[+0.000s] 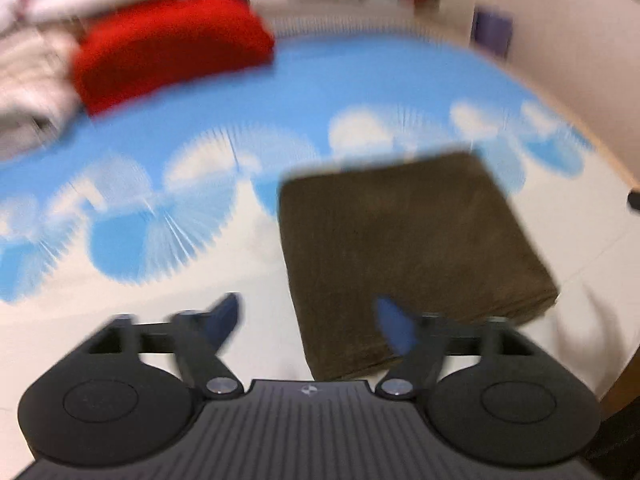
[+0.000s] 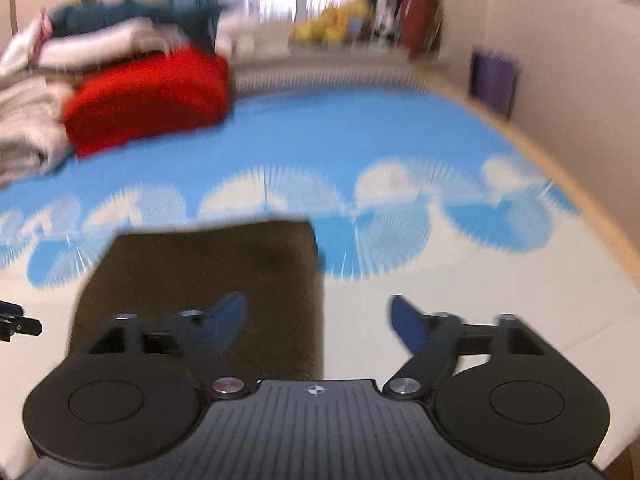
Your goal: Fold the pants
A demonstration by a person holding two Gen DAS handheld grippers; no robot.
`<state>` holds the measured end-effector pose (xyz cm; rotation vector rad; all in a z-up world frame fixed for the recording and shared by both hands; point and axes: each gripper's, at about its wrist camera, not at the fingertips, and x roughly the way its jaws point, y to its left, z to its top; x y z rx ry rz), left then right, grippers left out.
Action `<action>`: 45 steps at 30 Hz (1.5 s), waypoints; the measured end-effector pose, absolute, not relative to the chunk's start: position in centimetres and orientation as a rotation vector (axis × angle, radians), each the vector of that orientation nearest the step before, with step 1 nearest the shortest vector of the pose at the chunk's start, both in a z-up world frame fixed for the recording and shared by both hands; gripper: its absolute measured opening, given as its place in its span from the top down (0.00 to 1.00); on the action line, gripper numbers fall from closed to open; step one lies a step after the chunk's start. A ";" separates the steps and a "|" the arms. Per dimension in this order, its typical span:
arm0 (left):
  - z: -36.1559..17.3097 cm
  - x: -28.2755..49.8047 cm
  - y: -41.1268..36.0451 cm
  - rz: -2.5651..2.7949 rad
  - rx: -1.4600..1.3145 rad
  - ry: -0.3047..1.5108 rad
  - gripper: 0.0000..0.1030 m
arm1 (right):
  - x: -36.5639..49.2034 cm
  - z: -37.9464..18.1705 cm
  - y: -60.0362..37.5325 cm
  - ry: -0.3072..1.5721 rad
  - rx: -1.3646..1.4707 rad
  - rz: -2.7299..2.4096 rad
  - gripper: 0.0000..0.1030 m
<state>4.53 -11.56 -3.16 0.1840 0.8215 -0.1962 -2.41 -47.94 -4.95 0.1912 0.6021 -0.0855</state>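
The brown pants (image 1: 412, 248) lie folded into a thick square on the bed's blue and white sheet (image 1: 320, 88). My left gripper (image 1: 308, 320) hangs above their near left corner, open, with nothing between its blue pads. In the right wrist view the same brown pants (image 2: 200, 280) fill the lower left. My right gripper (image 2: 318, 320) is open over their right edge and holds nothing. A bit of the left gripper (image 2: 16, 324) shows at that view's left border. Both views are blurred by motion.
A folded red garment (image 1: 168, 48) lies at the back left against a pile of pale and dark clothes (image 2: 60, 64). A wooden bed edge (image 2: 560, 168) and a wall run along the right. A purple box (image 2: 494, 80) stands by the wall.
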 end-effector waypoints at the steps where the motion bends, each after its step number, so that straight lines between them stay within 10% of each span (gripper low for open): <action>1: -2.1 2.0 -11.6 -0.188 0.181 0.742 0.13 | -3.9 -4.6 -47.4 0.566 0.206 -0.093 0.04; 8: -6.8 -9.6 -12.2 -0.150 0.068 0.631 0.01 | -12.4 -7.7 -44.0 0.481 0.337 -0.108 0.01; 45: -11.3 -5.4 -15.0 -0.090 0.116 0.789 0.00 | -9.6 -11.1 -38.7 0.654 0.160 -0.111 0.01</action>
